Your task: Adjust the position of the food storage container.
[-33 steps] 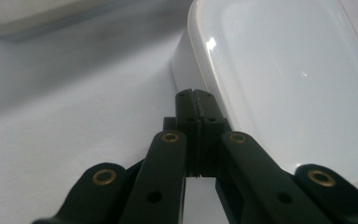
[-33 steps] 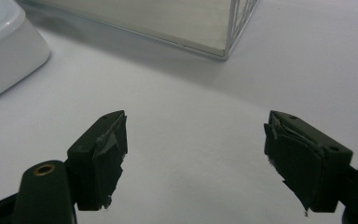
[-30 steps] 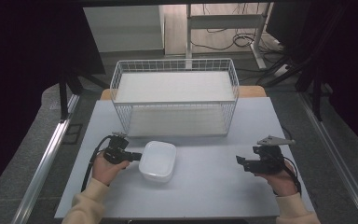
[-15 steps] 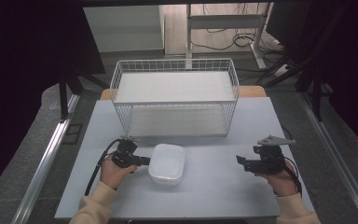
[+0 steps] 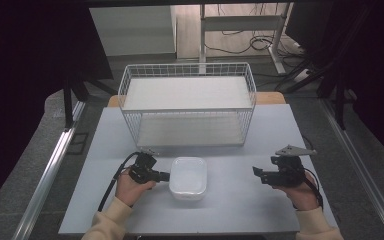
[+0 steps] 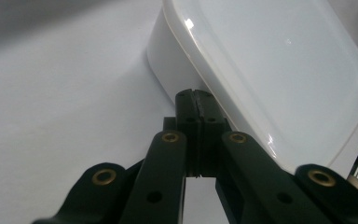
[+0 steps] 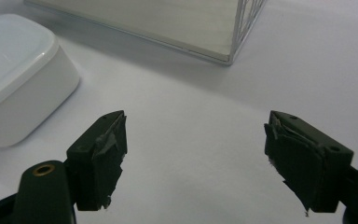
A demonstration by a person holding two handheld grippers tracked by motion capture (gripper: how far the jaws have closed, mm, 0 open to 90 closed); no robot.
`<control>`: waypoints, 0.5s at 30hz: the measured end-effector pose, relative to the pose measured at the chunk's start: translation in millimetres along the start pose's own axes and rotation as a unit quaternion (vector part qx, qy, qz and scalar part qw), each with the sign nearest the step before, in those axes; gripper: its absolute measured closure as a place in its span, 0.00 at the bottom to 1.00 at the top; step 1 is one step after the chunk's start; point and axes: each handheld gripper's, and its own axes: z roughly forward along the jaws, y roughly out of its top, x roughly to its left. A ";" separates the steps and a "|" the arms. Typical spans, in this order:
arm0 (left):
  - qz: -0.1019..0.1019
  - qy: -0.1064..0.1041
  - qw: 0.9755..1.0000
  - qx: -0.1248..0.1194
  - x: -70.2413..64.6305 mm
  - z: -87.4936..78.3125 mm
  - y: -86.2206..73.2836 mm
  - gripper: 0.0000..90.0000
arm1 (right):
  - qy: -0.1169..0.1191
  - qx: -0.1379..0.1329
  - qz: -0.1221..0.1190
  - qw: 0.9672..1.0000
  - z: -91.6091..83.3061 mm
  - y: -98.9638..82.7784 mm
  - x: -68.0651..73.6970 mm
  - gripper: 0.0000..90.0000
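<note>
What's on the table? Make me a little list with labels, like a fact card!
table: grey top
white box: lidded, rounded, near the front, left of middle
wire basket: white, at the back, nothing seen inside
left gripper: jaws shut, tips against the box's left side
right gripper: jaws wide open, holding nothing, apart from the box
hands: one on each gripper, cream sleeves

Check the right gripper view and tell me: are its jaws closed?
No: the right gripper has its two black jaws standing wide apart, with bare white table between them.
</note>
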 end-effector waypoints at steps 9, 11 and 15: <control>0.008 -0.007 1.000 0.001 -7.9 7.1 3.6 1.00 | 0.002 -0.003 -0.003 1.000 -1.8 1.6 2.8 0.23; 0.009 -0.006 1.000 0.000 -8.5 7.3 3.5 1.00 | 0.001 -0.005 -0.002 1.000 -2.4 2.0 2.4 0.23; 0.004 0.011 1.000 -0.022 -7.4 -5.6 1.5 1.00 | 0.001 -0.011 -0.002 1.000 -3.3 1.7 3.5 0.23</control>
